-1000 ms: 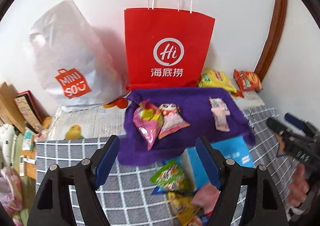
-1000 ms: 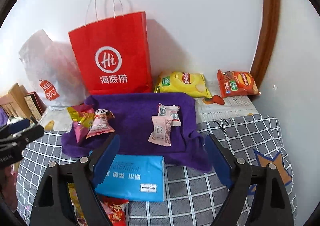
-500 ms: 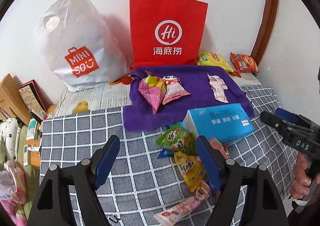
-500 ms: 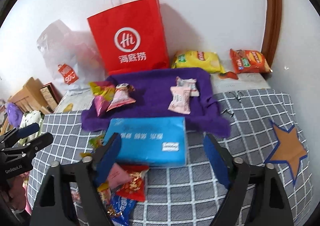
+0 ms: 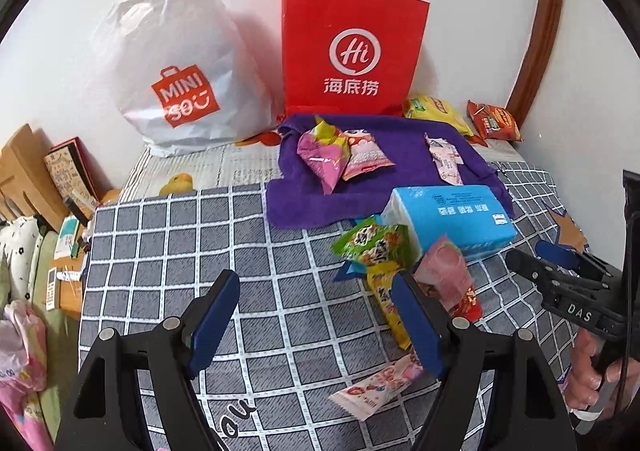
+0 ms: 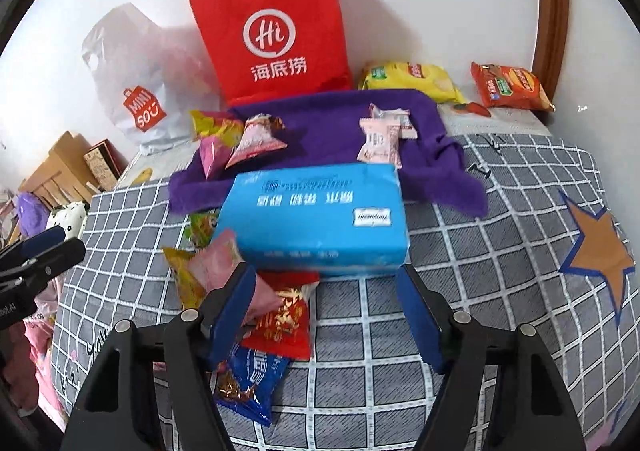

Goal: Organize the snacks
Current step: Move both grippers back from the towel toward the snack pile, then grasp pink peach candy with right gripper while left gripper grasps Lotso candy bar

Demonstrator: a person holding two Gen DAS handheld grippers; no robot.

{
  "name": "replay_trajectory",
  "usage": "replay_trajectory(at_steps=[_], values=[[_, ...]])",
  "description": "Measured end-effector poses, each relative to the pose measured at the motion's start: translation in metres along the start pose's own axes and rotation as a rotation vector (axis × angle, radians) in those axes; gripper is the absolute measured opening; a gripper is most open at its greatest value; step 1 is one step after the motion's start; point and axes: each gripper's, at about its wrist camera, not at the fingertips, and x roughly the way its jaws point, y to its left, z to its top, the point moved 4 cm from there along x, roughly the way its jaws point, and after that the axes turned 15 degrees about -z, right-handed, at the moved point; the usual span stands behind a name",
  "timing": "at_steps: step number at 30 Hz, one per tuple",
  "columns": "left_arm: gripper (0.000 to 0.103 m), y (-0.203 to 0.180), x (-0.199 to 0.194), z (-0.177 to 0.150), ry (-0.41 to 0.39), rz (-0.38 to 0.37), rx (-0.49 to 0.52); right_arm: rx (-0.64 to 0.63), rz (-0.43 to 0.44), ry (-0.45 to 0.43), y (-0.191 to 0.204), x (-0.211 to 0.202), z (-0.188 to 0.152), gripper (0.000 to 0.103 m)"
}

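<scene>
The loose snacks lie in a heap on the checked cloth (image 6: 480, 251), tucked against the near-left corner of the blue tissue pack (image 6: 316, 219): a pink packet (image 6: 224, 267), a red packet (image 6: 284, 319) under it, a blue packet (image 6: 252, 379) nearest you, with a green packet (image 5: 374, 243) and a yellow one (image 5: 386, 299) alongside. A long pink-and-white wrapper (image 5: 372, 387) lies apart, closer to your left gripper (image 5: 316, 323), which hangs released over bare cloth with nothing between its pads.

Your right gripper (image 6: 328, 307) is closing with its jaws apart; its left pad overlaps the pink packet in the picture, yet nothing sits squarely between the pads (contact I cannot confirm). If it closes here, it may pinch only a corner, drag the whole heap, or nudge the tissue pack into the purple towel (image 6: 328, 119), where four snacks are already laid out.

The heap's lower layers are hidden, and the blue packet's print is unreadable. Only a few fingers of your right hand (image 5: 596, 375) show at the frame's edge.
</scene>
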Motion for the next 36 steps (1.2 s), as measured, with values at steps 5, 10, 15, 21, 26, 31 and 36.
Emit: replay_trajectory(at_steps=[5, 10, 15, 21, 26, 31, 36], values=[[0.077, 0.009, 0.003, -0.005, 0.012, 0.002, -0.017, -0.013, 0.034, 0.003, 0.011, 0.000, -0.007, 0.073], [0.077, 0.015, 0.007, -0.009, 0.028, -0.007, -0.028, -0.043, 0.064, 0.014, 0.030, 0.005, -0.015, 0.073], [0.077, 0.021, 0.009, -0.014, 0.034, -0.012, -0.029, -0.094, 0.087, 0.007, 0.051, 0.010, -0.020, 0.073], [0.077, 0.029, 0.015, -0.018, 0.052, -0.020, -0.046, -0.178, 0.091, -0.007, 0.076, 0.016, -0.021, 0.073], [0.077, 0.033, 0.021, -0.023, 0.070, -0.020, -0.055, -0.223, 0.043, 0.008, 0.087, 0.032, -0.024, 0.052], [0.077, 0.030, 0.022, -0.025, 0.070, -0.024, -0.055, -0.237, 0.053, -0.018, 0.084, 0.024, -0.029, 0.041], [0.077, 0.022, 0.022, -0.024, 0.066, -0.043, -0.047, -0.205, 0.060, -0.056, 0.064, 0.004, -0.026, 0.041]])
